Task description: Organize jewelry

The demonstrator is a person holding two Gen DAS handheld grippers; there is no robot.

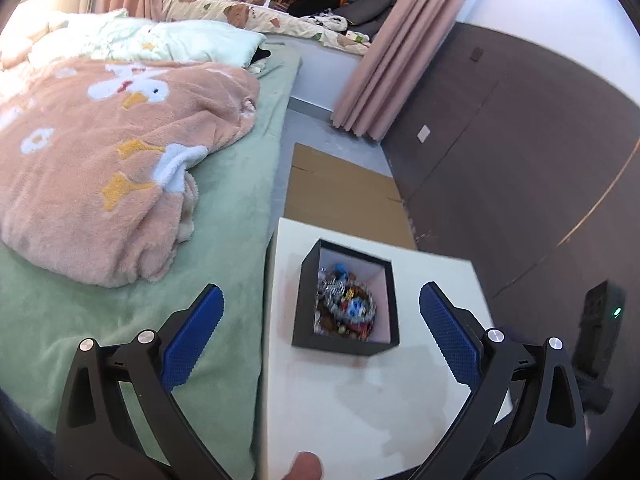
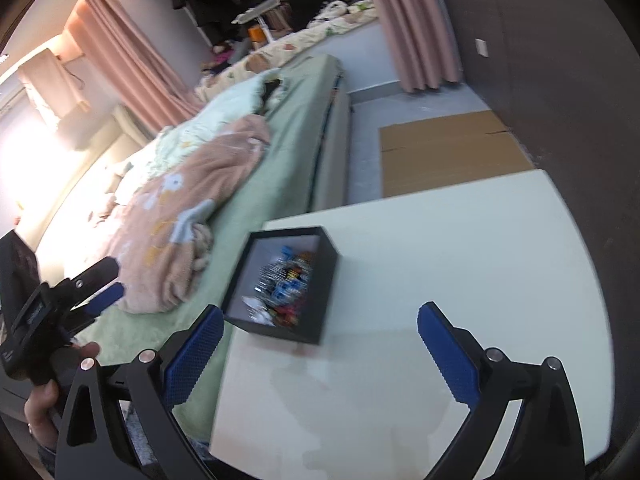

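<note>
A black open box [image 1: 384, 308] with pale inner walls sits on a white table [image 1: 360, 408]. It holds a tangle of colourful jewelry [image 1: 346, 306]: silver chain, blue and red beads. My left gripper [image 1: 322, 304] is open, its blue pads wide apart, hovering short of the box with nothing between them. In the right wrist view the same box [image 2: 326, 296] stands near the table's [image 2: 460, 280] left edge with the jewelry [image 2: 286, 284] inside. My right gripper [image 2: 320, 322] is open and empty, just short of the box. The left gripper [image 2: 94, 288], held by a hand, shows at far left.
A bed [image 1: 224, 208] with a green sheet and a crumpled pink blanket [image 1: 120, 168] runs along the table's left side. Flattened cardboard [image 1: 340, 196] lies on the floor beyond the table. A dark panelled wall [image 1: 520, 160] and pink curtain [image 1: 384, 64] stand to the right.
</note>
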